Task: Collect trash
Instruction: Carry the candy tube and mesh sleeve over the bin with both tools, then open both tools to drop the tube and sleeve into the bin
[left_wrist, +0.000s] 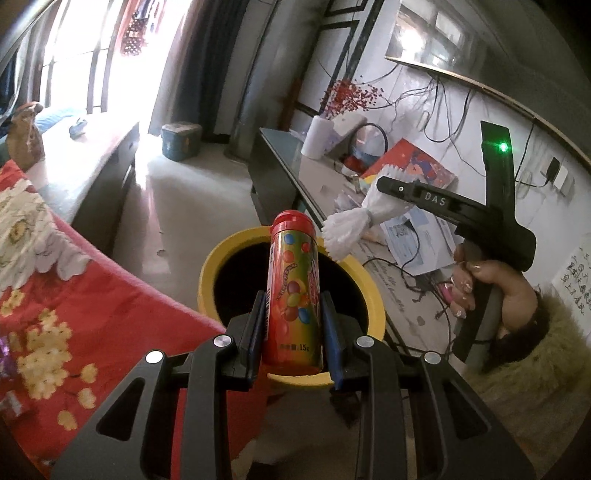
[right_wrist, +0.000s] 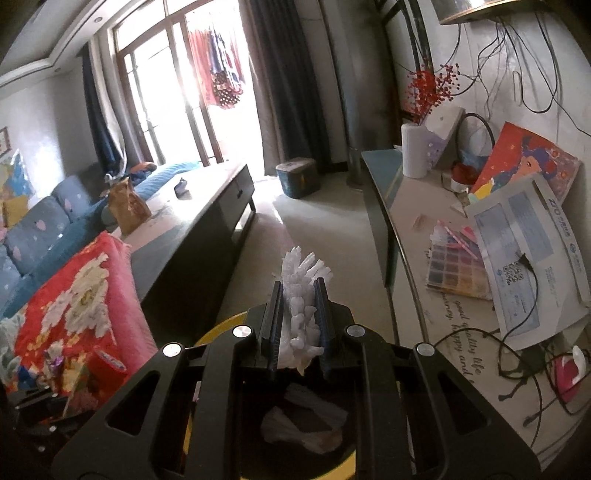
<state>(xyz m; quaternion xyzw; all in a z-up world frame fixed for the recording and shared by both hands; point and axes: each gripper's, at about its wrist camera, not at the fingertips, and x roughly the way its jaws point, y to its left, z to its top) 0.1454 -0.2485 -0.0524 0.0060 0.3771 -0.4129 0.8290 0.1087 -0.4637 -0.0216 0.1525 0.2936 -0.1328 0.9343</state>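
My left gripper (left_wrist: 293, 299) is shut on a red candy tube (left_wrist: 293, 273) with a red cap and coloured sweets printed on it. The tube stands upright over the dark mouth of a yellow bin (left_wrist: 207, 273). From the right, my right gripper (left_wrist: 384, 184) reaches in, shut on a white crinkled wrapper (left_wrist: 347, 229) whose frilled end hangs over the bin's far rim. In the right wrist view the right gripper (right_wrist: 298, 291) pinches that wrapper (right_wrist: 303, 273) above the bin (right_wrist: 221, 326). White crumpled trash (right_wrist: 303, 424) lies inside. The tube's cap (right_wrist: 107, 363) shows at lower left.
A red floral blanket (left_wrist: 74, 295) lies close on the left. A long side table (right_wrist: 413, 236) with papers, cables and a paper roll runs along the right wall. A low dark cabinet (right_wrist: 207, 221) stands at left. A hand (left_wrist: 476, 280) in a furry sleeve holds the right gripper.
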